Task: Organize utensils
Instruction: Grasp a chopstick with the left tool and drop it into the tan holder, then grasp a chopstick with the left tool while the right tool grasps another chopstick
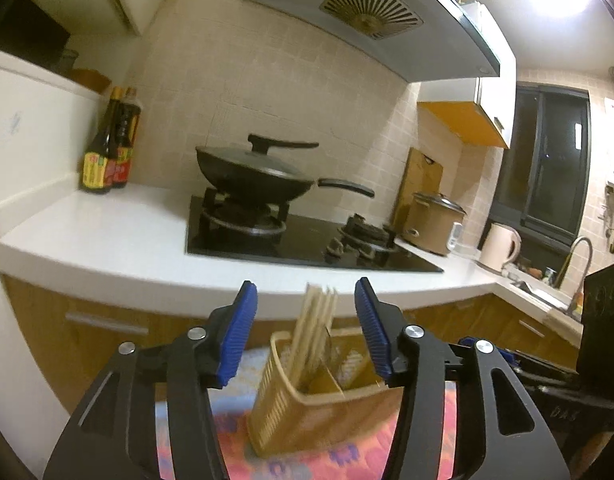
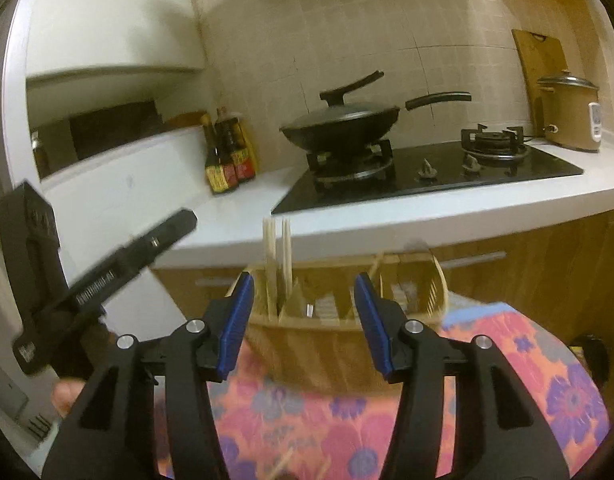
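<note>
A tan slotted utensil holder (image 1: pixel 307 404) stands on a pink and purple flowered cloth (image 1: pixel 339 456). Several wooden chopsticks (image 1: pixel 317 320) stand upright in its left compartment. My left gripper (image 1: pixel 305 332) is open and empty, its blue pads either side of the holder, above it. In the right wrist view the holder (image 2: pixel 339 312) with the chopsticks (image 2: pixel 277 256) lies just beyond my right gripper (image 2: pixel 303 320), which is open and empty. The left gripper's black body (image 2: pixel 87 280) shows at the left there. A loose stick (image 2: pixel 283 464) lies blurred on the cloth (image 2: pixel 507 400) near the bottom edge.
Behind runs a white counter (image 1: pixel 107 232) with a black gas hob (image 1: pixel 307 240), a lidded wok (image 1: pixel 255 176), two sauce bottles (image 1: pixel 107 148), a rice cooker (image 1: pixel 435 220), a kettle (image 1: pixel 501 246) and a sink tap (image 1: pixel 579 256). Wooden cabinet doors (image 1: pixel 87 332) lie below.
</note>
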